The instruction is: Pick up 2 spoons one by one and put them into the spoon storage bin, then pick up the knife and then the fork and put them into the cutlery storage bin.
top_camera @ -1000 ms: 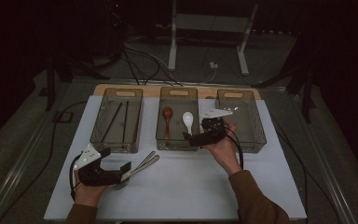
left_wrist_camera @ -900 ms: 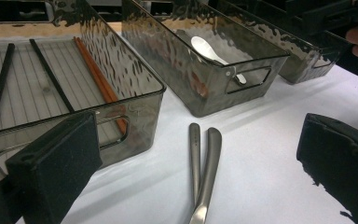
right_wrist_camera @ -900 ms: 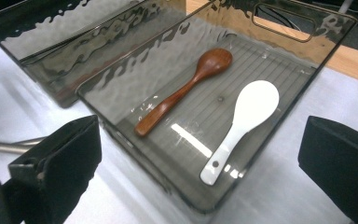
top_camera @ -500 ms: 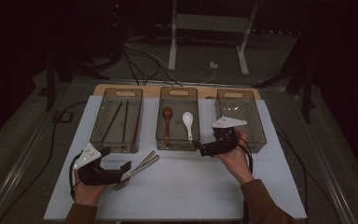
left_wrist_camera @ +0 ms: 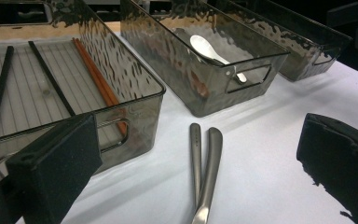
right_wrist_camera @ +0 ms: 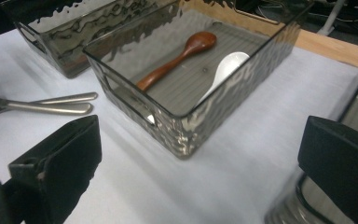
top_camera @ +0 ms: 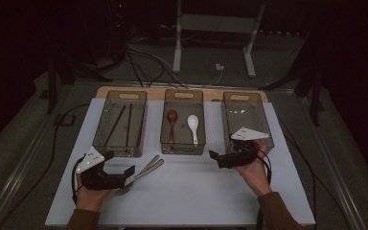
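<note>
White table [top_camera: 191, 191]: three bins [top_camera: 182, 143], cutlery [top_camera: 148, 167].

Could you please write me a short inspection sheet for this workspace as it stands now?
Surface: white table, wooden board along its far edge.
Job's things: two metal utensils lie side by side on the table; left bin holds chopsticks; middle bin holds a wooden spoon and a white spoon; right bin looks empty.
Clutter: nothing seen.
Grippers: left gripper open at the utensils; right gripper open, holding nothing.
Cables: several on the floor behind.
Surroundings: dark, with a white stand.
</note>
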Demonstrator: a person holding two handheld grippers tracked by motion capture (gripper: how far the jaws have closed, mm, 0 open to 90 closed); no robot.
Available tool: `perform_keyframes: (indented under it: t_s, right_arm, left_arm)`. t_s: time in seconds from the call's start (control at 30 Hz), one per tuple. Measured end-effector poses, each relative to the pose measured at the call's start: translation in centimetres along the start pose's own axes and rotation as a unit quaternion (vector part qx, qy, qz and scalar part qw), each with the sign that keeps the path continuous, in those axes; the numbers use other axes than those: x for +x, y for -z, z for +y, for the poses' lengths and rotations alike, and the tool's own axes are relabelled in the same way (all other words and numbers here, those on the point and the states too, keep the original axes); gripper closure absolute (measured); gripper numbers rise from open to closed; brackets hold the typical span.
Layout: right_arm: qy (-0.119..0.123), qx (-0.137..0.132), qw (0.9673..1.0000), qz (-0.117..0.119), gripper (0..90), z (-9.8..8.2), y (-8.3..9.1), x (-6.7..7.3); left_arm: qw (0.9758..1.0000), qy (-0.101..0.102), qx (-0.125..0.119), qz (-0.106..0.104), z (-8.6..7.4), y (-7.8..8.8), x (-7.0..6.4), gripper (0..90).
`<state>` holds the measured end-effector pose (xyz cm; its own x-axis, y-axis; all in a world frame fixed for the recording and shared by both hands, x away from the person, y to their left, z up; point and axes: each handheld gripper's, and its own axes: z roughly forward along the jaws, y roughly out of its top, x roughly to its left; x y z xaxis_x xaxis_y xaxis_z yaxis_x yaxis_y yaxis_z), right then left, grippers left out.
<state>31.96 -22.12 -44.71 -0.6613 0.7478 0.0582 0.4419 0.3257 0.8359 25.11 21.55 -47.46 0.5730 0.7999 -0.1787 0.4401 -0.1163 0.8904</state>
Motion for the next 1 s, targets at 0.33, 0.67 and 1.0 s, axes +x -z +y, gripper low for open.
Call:
perform_keyframes:
  t_s: [0.33, 0.67, 1.0]
  right_arm:
    - [-0.013, -0.003, 0.9999, -0.01, 0.0, -2.4, 1.9, -1.1]
    - [-0.031, -0.005, 0.9994, -0.015, 0.0, -4.7, 3.3, -2.0]
    - [-0.046, -0.007, 0.9988, -0.017, 0.0, -5.9, 4.1, -2.4]
  left_arm:
    - [0.9994, -0.017, 0.028, -0.012, 0.3, -0.8, -0.1, 0.7]
    - [0.9955, -0.036, 0.084, -0.023, 0.0, -2.1, 0.2, 0.7]
    - [0.9847, -0.052, 0.162, -0.036, -1.0, -3.9, -0.1, 4.4]
